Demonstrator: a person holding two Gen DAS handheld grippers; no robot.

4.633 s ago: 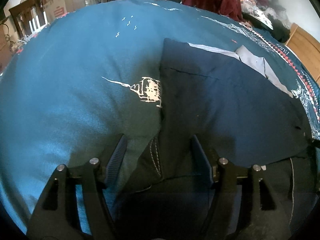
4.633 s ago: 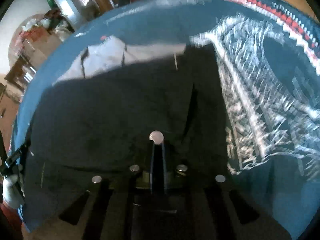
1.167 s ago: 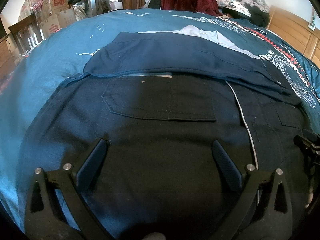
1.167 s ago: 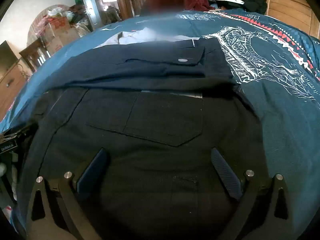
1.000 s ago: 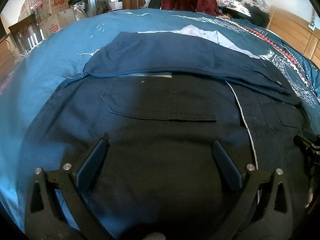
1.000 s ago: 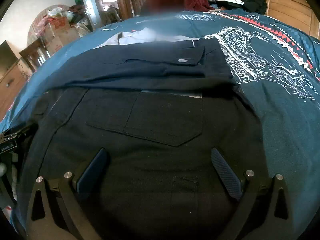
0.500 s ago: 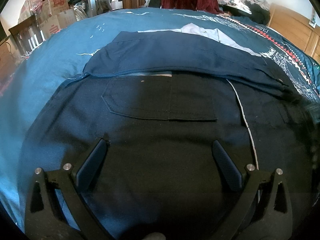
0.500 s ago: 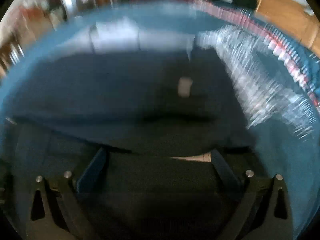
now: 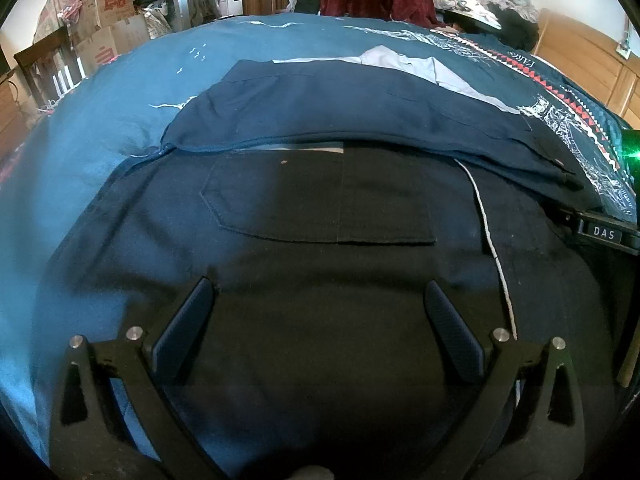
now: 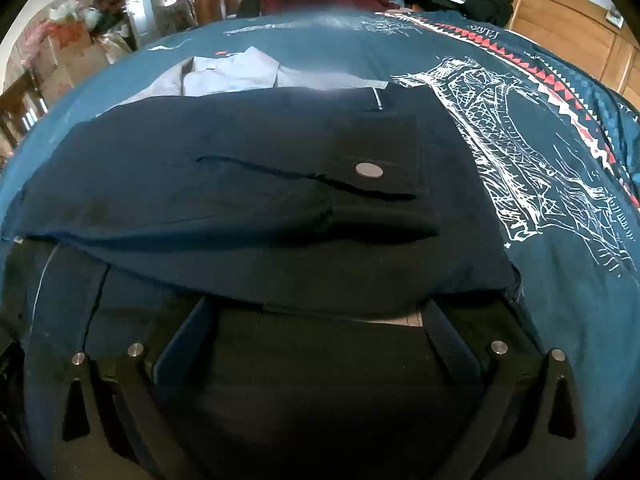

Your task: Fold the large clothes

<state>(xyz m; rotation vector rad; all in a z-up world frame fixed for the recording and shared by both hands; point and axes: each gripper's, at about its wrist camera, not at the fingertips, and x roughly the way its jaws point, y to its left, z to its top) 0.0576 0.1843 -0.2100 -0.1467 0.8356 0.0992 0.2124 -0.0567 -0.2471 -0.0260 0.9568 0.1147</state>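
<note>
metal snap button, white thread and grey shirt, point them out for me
metal snap button (image 10: 369,170), right wrist view, centre of the disc
white thread (image 9: 489,232), left wrist view, mid-length
grey shirt (image 10: 232,74), right wrist view, middle of exposed fabric

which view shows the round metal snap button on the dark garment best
The right wrist view: the snap button sits near centre frame, sharp, on a dark flap of the folded garment. The left wrist view shows that flap only at the far right edge, with no button discernible.
</note>
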